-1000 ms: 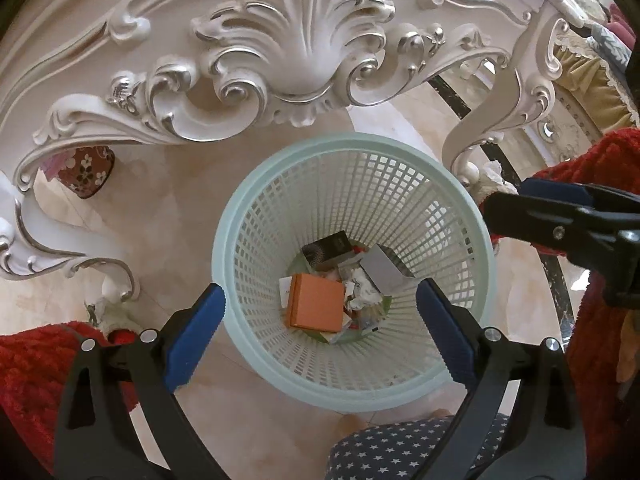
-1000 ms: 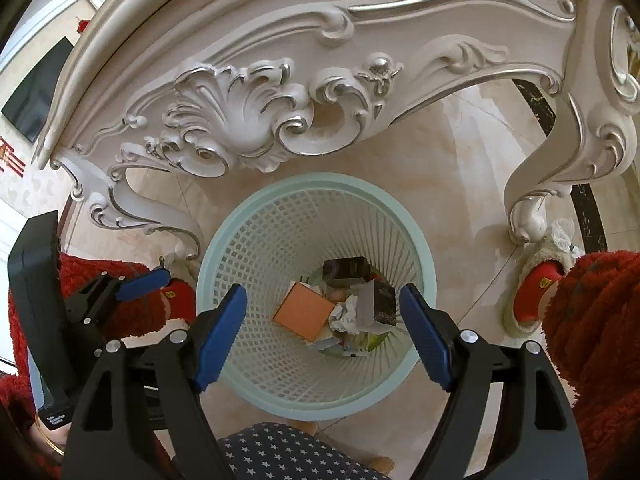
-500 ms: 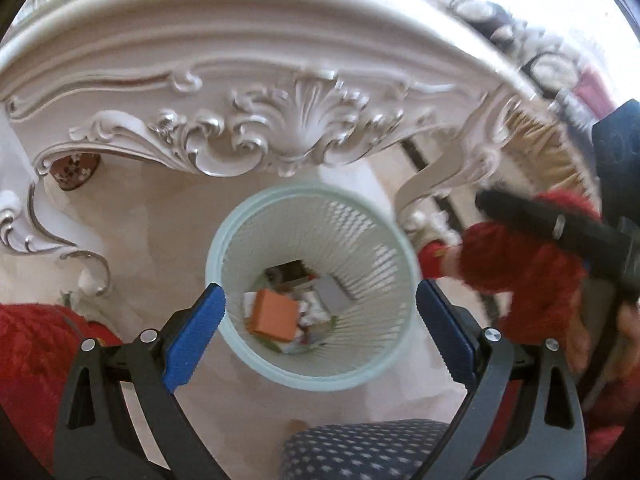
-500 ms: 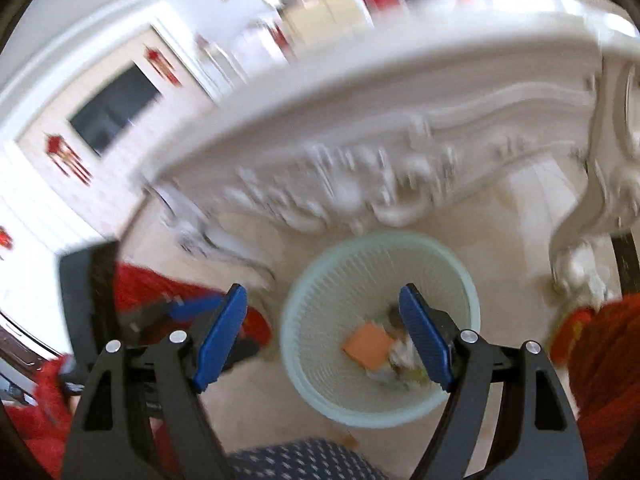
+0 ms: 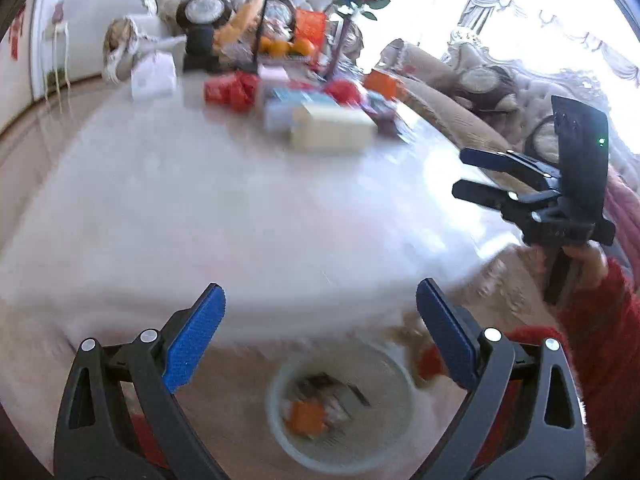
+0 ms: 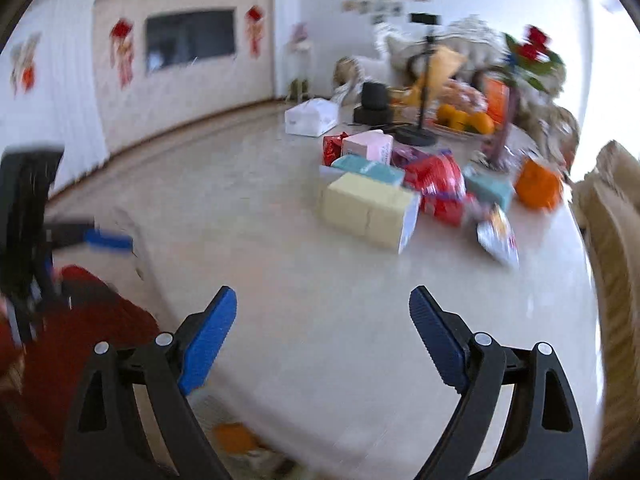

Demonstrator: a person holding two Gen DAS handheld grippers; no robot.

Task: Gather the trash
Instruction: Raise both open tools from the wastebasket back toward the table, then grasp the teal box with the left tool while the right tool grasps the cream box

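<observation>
Left wrist view: left gripper [image 5: 320,316] fingers wide, empty; basket [image 5: 340,408] with trash on the floor below worktop [image 5: 240,208].

Right wrist view: right gripper [image 6: 322,320] fingers just opening, wide, empty. Between pickups; next likely the yellow box [image 6: 368,208], needing a wide grasp.

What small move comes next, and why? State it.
Probably reach the right tongs forward toward the pale yellow box, the nearest of the clutter on the table. Its jaws have just been opening and hold nothing; the basket below already holds earlier trash.
</observation>
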